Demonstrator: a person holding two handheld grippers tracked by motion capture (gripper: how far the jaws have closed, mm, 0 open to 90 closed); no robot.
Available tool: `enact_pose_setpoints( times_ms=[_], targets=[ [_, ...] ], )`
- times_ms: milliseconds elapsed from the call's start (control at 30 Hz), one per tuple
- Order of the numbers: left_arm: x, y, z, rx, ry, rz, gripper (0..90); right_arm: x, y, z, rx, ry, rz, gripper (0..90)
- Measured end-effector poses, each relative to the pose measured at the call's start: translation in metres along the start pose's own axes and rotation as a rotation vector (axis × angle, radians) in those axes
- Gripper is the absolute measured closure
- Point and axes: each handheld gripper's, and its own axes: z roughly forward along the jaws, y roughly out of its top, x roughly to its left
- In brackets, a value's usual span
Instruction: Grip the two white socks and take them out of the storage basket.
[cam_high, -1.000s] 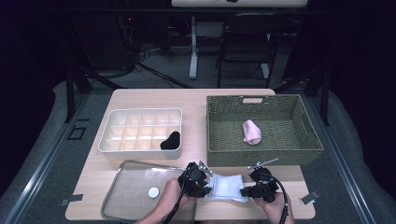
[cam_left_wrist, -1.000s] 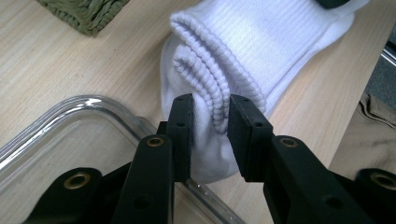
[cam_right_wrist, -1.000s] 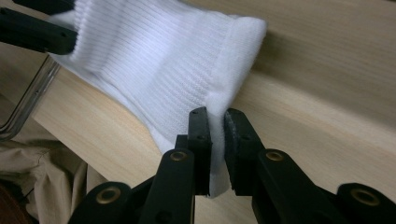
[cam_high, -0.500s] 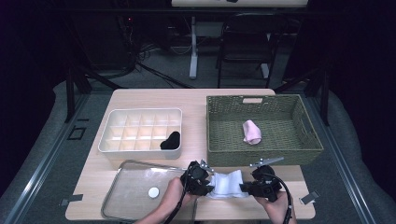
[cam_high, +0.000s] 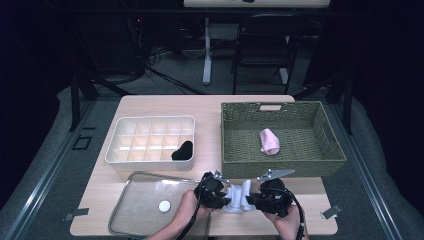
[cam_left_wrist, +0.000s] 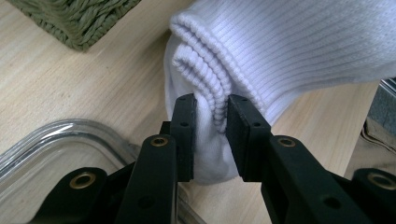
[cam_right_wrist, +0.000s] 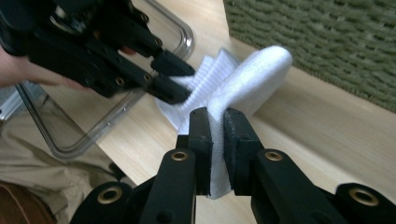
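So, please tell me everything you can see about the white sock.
The white sock looks like ribbed knit cloth, folded or bunched, its thick cuff edges showing in the left gripper view. It is at the table's near edge, between the clear tray and the wicker basket. The left gripper pinches the cuff; the right gripper pinches the other end.

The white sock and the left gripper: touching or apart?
Touching. The left gripper view shows the left gripper with both jaws pinching the white sock at its ribbed cuff.

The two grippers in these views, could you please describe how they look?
Both the left gripper and right gripper are black, with flat rectangular jaws on arms studded with brass-ringed holes. From above, a black cable trails from the right one, topped by a grey three-cornered plate.
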Motion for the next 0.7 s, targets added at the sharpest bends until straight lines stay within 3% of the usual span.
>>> enact_pose_setpoints(
  times_ms=[133, 333, 700],
  targets=[
    [0.001, 0.0, 0.0, -0.002, 0.005, -0.005, 72.0, 0.003, 0.0, 0.004, 0.005, 0.019, -0.014, 82.5],
    [0.004, -0.001, 0.0, 0.003, -0.021, -0.01, 71.3, 0.006, -0.001, 0.017, 0.032, 0.037, -0.034, 82.4],
    [0.007, -0.002, -0.002, 0.014, -0.033, -0.01, 69.8, 0.019, 0.0, 0.036, 0.062, 0.034, -0.085, 82.1]
  ],
)
